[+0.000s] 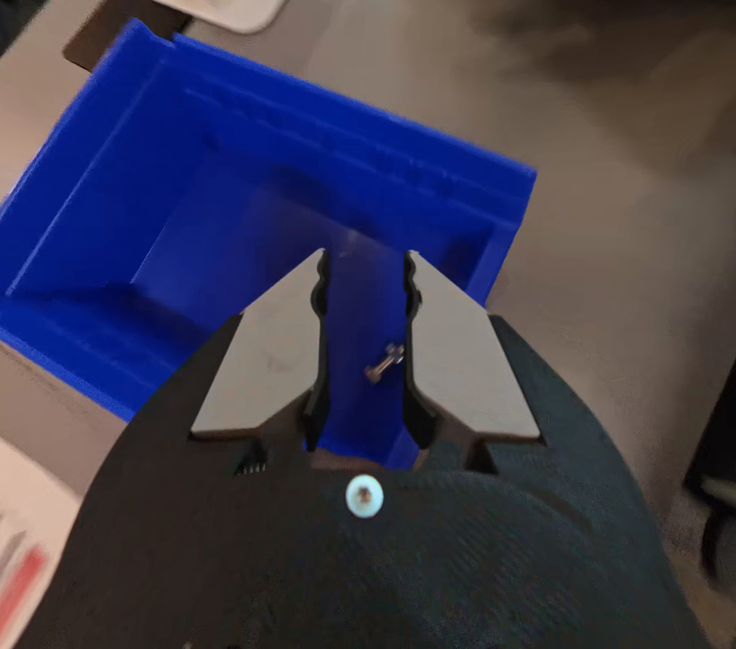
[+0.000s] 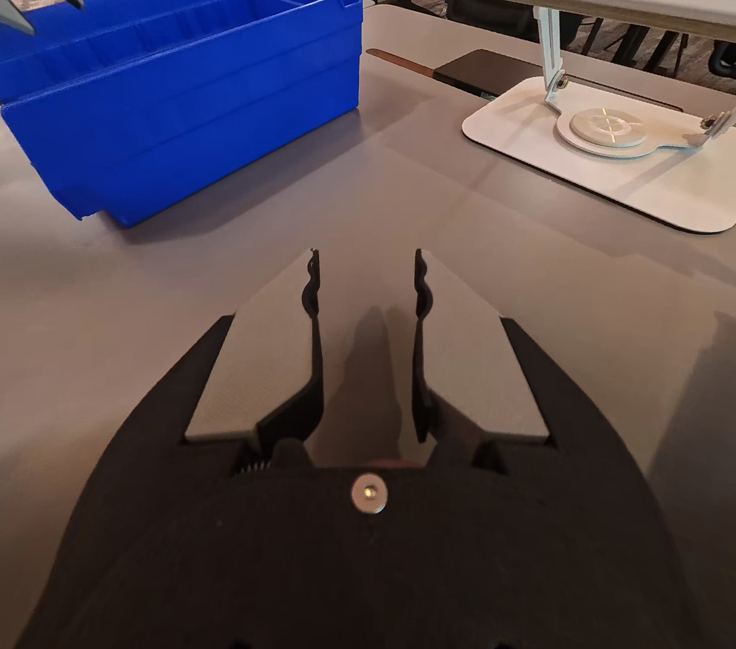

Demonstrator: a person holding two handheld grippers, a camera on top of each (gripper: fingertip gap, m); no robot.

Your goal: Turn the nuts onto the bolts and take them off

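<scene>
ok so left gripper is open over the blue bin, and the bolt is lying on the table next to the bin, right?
Not quite. The left gripper is open over the blue bin, but the bolt lies inside the bin on its floor, not on the table. The left wrist view shows it between the jaws, on blue plastic.

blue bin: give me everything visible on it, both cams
The blue plastic bin is a rectangular open-top parts bin with stepped, ribbed walls and a notched rim. It sits upright and flat on the grey tabletop. In the left wrist view a small metal bolt with a nut on it lies on the bin floor; the rest of the visible floor is bare. The left tongs hover open above it, not touching. Nothing else visibly contacts it.
</scene>
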